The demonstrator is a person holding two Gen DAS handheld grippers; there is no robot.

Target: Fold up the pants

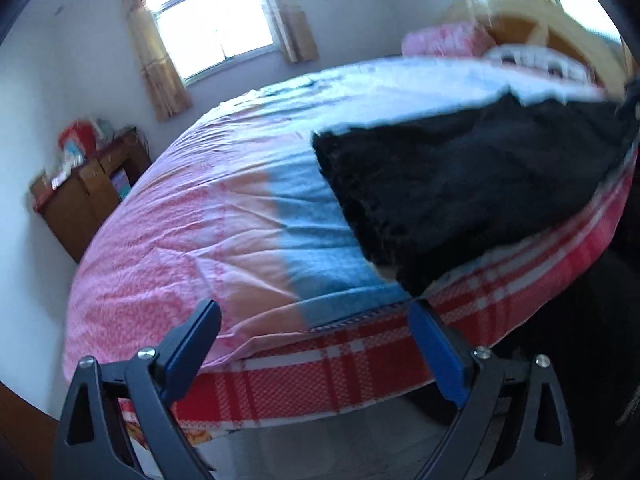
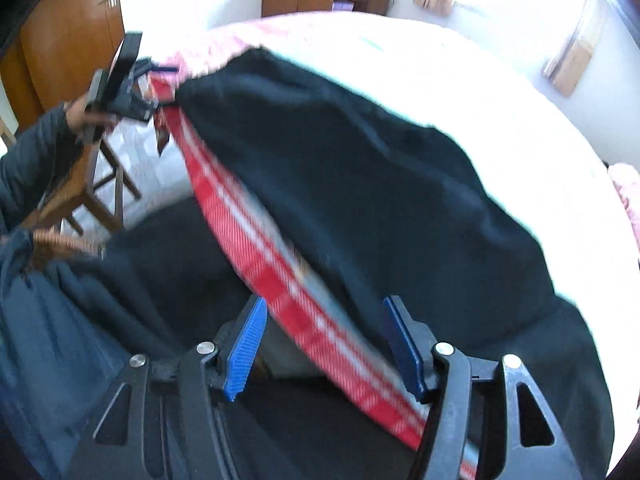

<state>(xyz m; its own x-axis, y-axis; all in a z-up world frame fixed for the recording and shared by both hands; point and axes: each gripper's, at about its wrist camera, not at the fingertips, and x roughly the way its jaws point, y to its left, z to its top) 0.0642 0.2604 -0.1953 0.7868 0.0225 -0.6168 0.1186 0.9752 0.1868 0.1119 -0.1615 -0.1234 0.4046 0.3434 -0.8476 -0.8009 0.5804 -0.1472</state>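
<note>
Black pants [image 1: 460,184] lie on the bed near its right edge in the left wrist view, one end hanging over the red plaid side. In the right wrist view the pants [image 2: 380,200] spread along the bed's edge. My left gripper [image 1: 316,320] is open and empty, in front of the bed's corner, left of the pants. It also shows in the right wrist view [image 2: 160,76] at the far end of the pants, held in a hand. My right gripper [image 2: 324,316] is open and empty, its fingers either side of the bed's edge beside the pants.
The bed [image 1: 180,232] has a pink and blue cover and a red plaid side [image 2: 256,232]. A pink pillow [image 1: 444,38] and wooden headboard [image 1: 568,32] are at the far end. A wooden cabinet [image 1: 88,196] stands by the wall. A wooden chair [image 2: 92,184] stands beside the bed.
</note>
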